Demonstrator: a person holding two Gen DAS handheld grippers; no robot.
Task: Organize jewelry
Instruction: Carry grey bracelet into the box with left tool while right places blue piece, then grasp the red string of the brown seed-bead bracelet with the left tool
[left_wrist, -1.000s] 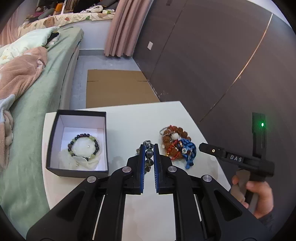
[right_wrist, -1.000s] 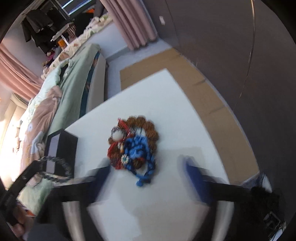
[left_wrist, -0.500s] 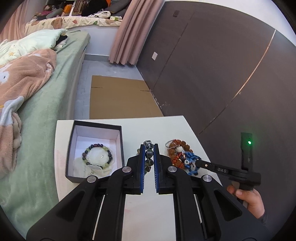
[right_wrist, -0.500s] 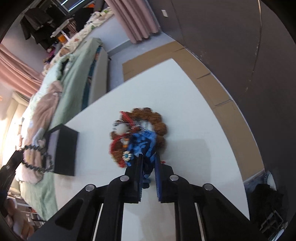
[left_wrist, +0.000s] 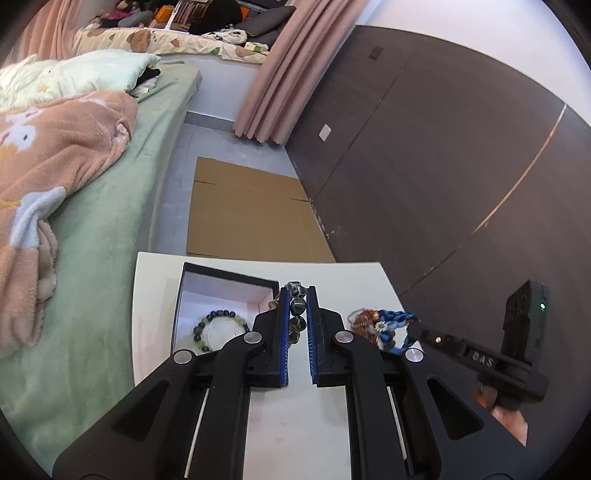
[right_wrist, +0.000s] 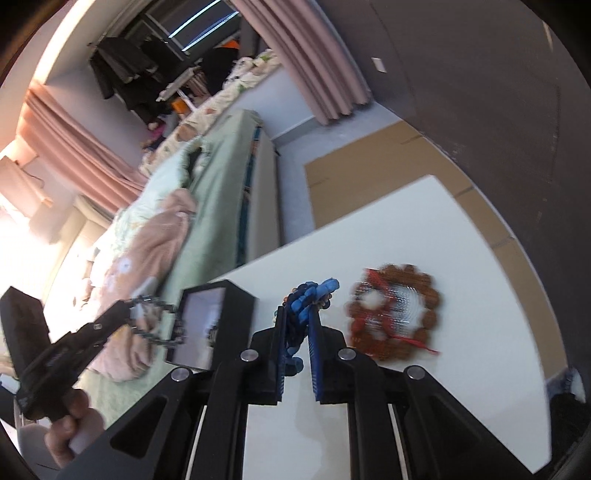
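Observation:
My left gripper (left_wrist: 296, 295) is shut on a dark beaded bracelet (left_wrist: 297, 306), held above the table by the right wall of the open black jewelry box (left_wrist: 229, 277). It also shows in the right wrist view (right_wrist: 159, 325). A bead bracelet (left_wrist: 218, 328) lies in the box. My right gripper (right_wrist: 298, 314) is shut on a blue braided bracelet (right_wrist: 310, 295) and holds it above the white table (right_wrist: 424, 229). A brown bead bracelet with red cord (right_wrist: 395, 317) lies on the table to its right.
A green bed with a pink blanket (left_wrist: 62, 147) runs along the table's left side. Cardboard (left_wrist: 251, 210) lies on the floor beyond the table. A dark panelled wall (left_wrist: 443, 147) stands on the right.
My right gripper shut on the blue bracelet and lifted it off the brown one, moving left. My left gripper rose and shifted toward the box, still holding the dark bracelet.

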